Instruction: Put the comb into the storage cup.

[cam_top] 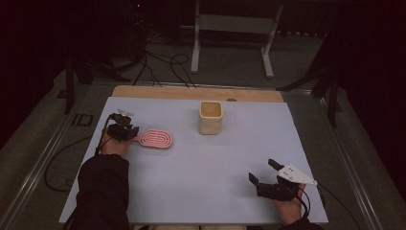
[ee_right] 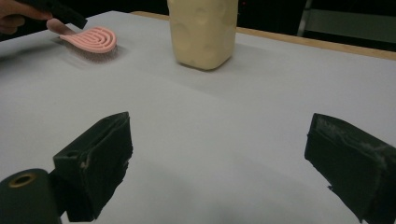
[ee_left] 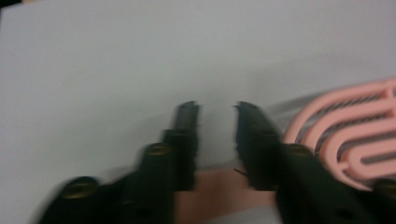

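A pink brush (cam_top: 155,139) with looped ridges lies flat on the left part of the pale mat (cam_top: 215,163). My left gripper (cam_top: 136,132) sits at its handle end. In the left gripper view the jaws (ee_left: 217,109) stand a little apart, the pink handle crosses low in the gap, and the brush head (ee_left: 355,135) lies just right of them; that view is blurred. My right gripper (cam_top: 262,170) rests near the front right of the mat, wide open (ee_right: 219,135) with nothing between its jaws. From there the brush (ee_right: 93,39) and the left gripper (ee_right: 70,16) show far off.
A cream square cup (cam_top: 210,117) stands upright at the back middle of the mat, also as the cream cup (ee_right: 203,32) ahead of my right gripper. A wooden table edge (cam_top: 191,92) runs behind the mat. Cables and a white frame (cam_top: 230,28) lie on the floor beyond.
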